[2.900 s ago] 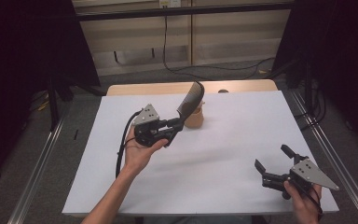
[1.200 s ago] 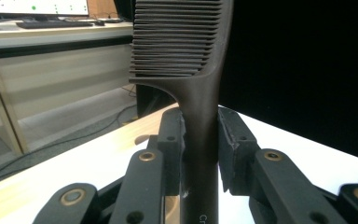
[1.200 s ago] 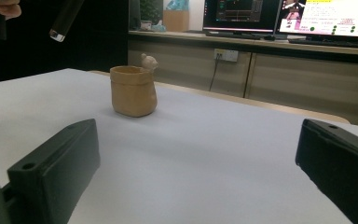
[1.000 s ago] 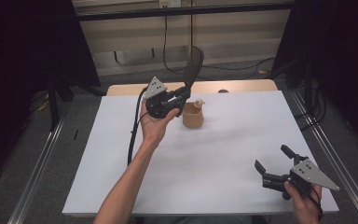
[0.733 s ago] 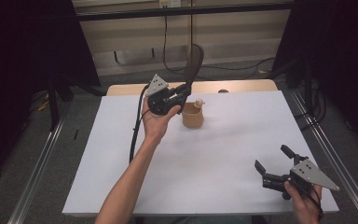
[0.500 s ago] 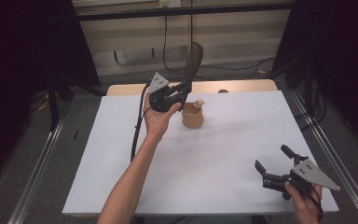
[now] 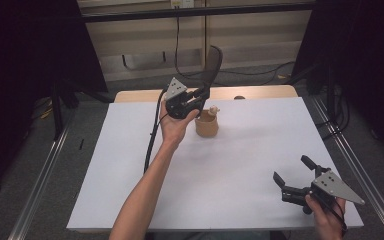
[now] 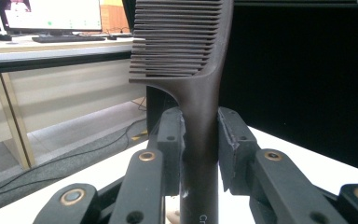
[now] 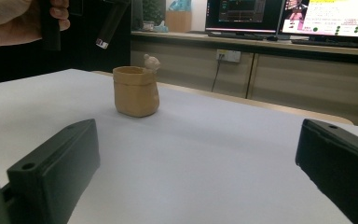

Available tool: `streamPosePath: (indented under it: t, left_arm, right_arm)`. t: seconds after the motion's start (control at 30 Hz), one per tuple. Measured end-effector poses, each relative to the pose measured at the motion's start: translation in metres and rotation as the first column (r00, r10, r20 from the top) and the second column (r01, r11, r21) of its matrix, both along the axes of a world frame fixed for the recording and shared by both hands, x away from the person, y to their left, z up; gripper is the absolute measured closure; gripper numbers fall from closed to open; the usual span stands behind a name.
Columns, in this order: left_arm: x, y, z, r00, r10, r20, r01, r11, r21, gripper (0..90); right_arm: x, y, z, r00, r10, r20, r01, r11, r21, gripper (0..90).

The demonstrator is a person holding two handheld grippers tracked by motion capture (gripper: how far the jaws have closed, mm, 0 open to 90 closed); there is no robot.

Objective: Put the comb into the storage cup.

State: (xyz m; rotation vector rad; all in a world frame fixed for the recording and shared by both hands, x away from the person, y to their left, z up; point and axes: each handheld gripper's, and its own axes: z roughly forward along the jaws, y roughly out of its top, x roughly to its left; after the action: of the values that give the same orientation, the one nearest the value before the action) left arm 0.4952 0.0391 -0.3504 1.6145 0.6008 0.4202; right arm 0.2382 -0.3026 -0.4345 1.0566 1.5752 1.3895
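The comb (image 8: pixel 186 60) is a dark, one-piece plastic item with a row of fine teeth at the head and a narrow handle below. It is held upright, teeth end up, above and just behind the small tan pot (image 7: pixel 206 123) at the far middle of the white table (image 7: pixel 130 165). The left gripper (image 7: pixel 196 98) clamps the handle: in the left gripper view both black jaws press flat against opposite sides of the handle, a little below where the head begins.

Handling judgement: the comb looks light and stiff, with a smooth surface that may slip or pivot if clamp pressure drops. The handle is the correct place to hold it; the teeth are thin and likely to bend or snap under jaw pressure. With the grip set partway along the handle, the lower end stays free to enter the pot.

The pot appears to be a soft-looking, bag-shaped ceramic holder with a small figure on its rim (image 9: pixel 152 61). It stands unsupported and seems light enough to tip if the comb strikes its wall sideways.

The right gripper (image 7: pixel 293 176) rests at the near right corner of the table, well apart from the pot, with its jaws spread wide and nothing between them.
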Motion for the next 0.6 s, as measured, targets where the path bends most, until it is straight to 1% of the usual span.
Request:
streamPosePath:
  t: [0.1,0.13,0.2,0.23,0.27,0.33,0.43,0.47,0.6]
  left_arm:
    - [0.001,-0.003,-0.005,1.0,0.007,0.002,-0.007,0.9999,0.013,73.0]
    - [0.002,-0.005,-0.006,1.0,0.004,0.0,-0.004,1.0,0.007,73.0]
    - [0.004,-0.006,-0.009,0.9999,0.013,-0.003,-0.013,0.9999,0.005,73.0]
    - [0.006,-0.005,-0.01,0.9999,0.009,-0.007,-0.009,0.9999,0.008,73.0]
    - [0.007,-0.006,-0.011,0.9998,0.014,-0.012,-0.014,0.9999,-0.002,73.0]
    - [0.008,-0.006,-0.012,0.9998,0.019,-0.01,-0.019,0.9998,0.007,73.0]
    - [0.011,-0.005,-0.015,0.9996,0.024,-0.015,-0.023,0.9997,0.006,73.0]
    - [0.012,-0.005,-0.016,0.9994,0.027,-0.019,-0.027,0.9996,-0.001,73.0]
    - [0.013,-0.005,-0.019,0.9996,0.028,-0.011,-0.027,0.9996,0.004,73.0]
  right_arm:
    - [0.0,0.0,0.0,1.0,0.002,-0.002,-0.002,1.0,-0.001,0.0]
    - [0.0,0.0,0.0,1.0,0.002,-0.001,-0.002,1.0,0.0,0.0]
    - [-0.001,0.0,0.0,1.0,0.002,-0.003,-0.002,1.0,0.0,0.0]
    - [-0.001,0.0,0.0,1.0,0.003,-0.001,-0.003,1.0,-0.002,0.0]
    - [-0.001,0.0,0.0,1.0,0.004,0.0,-0.004,1.0,-0.002,0.0]
    - [-0.001,0.0,0.0,1.0,0.003,-0.002,-0.003,1.0,-0.001,0.0]
    - [-0.001,0.0,0.0,1.0,0.003,-0.002,-0.003,1.0,0.0,0.0]
    - [-0.001,-0.001,0.0,1.0,0.004,-0.002,-0.004,1.0,-0.001,0.0]
    - [-0.001,-0.001,0.0,1.0,0.004,-0.002,-0.004,1.0,-0.001,0.0]
